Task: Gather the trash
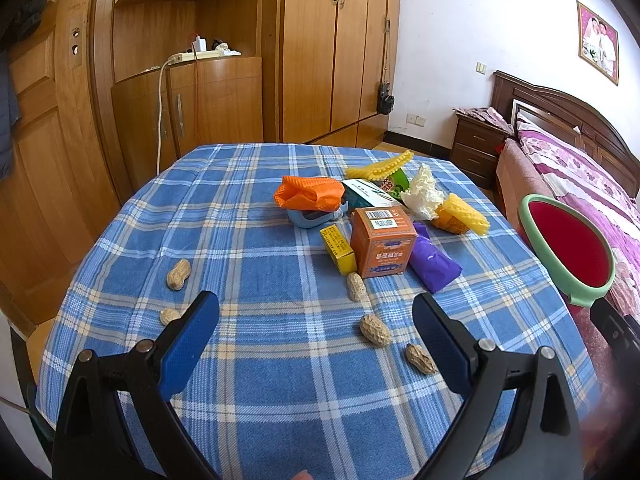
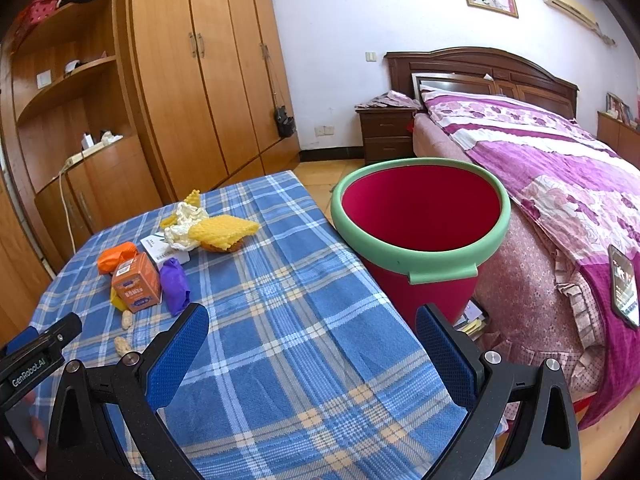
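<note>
Blue-padded fingers (image 1: 188, 344) of the left tool (image 1: 316, 344) sat nearest the lens, spread wide with nothing between them, hovering over the near edge of the desk (image 1: 280, 400), which was covered in a blue plaid cloth. Right tool (image 2: 312, 352) was likewise spread wide and empty, over the desk's right edge.

Peanuts were scattered just ahead of the left tool — one (image 1: 375, 330) between the fingers' line, one (image 1: 420, 358) beside the right finger, one (image 1: 356, 286) touching the boxes, two more off left (image 1: 179, 274) (image 1: 170, 316).

Trash pile was further back, mid-desk:
- orange box (image 1: 382, 242) upright, barcode on top
- small yellow box (image 1: 338, 249) touching its left side
- purple wrapper (image 1: 434, 264) lying against its right side
- orange foam net (image 1: 310, 194) on top of a light blue object (image 1: 312, 218)
- white-green carton (image 1: 368, 194) behind the orange box
- crumpled white paper (image 1: 422, 194) beside a yellow foam net (image 1: 462, 212)
- another yellow foam net (image 1: 380, 164) at the far back

Red bucket (image 2: 420, 216) with a green rim stood off the desk's right edge, between desk and bed (image 2: 560, 184), appearing empty. Phone (image 2: 624, 286) lay on the bed cover. Wooden wardrobe (image 1: 320, 40) ran along the back wall — nightstand (image 2: 386, 132) next to the headboard.
</note>
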A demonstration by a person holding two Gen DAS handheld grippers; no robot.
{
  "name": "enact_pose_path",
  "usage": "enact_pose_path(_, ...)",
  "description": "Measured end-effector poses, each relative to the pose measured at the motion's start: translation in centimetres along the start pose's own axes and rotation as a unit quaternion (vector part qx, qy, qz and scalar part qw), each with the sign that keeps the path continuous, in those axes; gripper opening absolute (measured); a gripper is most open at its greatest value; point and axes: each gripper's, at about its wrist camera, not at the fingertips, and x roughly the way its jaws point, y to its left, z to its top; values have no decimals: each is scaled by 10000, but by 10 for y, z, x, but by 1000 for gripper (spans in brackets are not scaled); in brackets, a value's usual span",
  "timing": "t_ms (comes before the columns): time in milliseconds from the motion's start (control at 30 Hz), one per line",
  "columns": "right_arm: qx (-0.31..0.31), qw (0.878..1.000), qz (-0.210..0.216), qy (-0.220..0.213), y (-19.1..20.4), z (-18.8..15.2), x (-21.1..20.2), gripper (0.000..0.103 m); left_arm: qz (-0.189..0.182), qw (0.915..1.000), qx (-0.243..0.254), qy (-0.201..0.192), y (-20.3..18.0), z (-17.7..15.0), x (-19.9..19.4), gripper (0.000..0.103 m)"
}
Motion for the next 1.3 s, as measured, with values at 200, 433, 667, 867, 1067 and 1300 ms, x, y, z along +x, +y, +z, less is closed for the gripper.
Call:
enact_pose_path(200,-3,10000,1,-4,0,0,0,103,0,10000,-3,-1,0,0,0,97)
enact_pose_path(433,6,10000,-2,5,-1,0,0,103,-3,10000,-1,0,0,0,0,97)
enact_pose_path(667,6,10000,0,7,-1,0,0,103,-3,10000,-1,2,0,0,0,97)
enact_pose_path(867,10,10000,1,10,-1,0,0,103,1,10000,2,2,0,0,0,97)
enact_pose_path(1067,25,10000,5,1,-2,-1,0,103,38,10000,1,16,3,0,1,97)
enact_pose_path(1300,3,9999,111,-70,-4,5,1,103,108,9999,67,25,8,7,6,97)
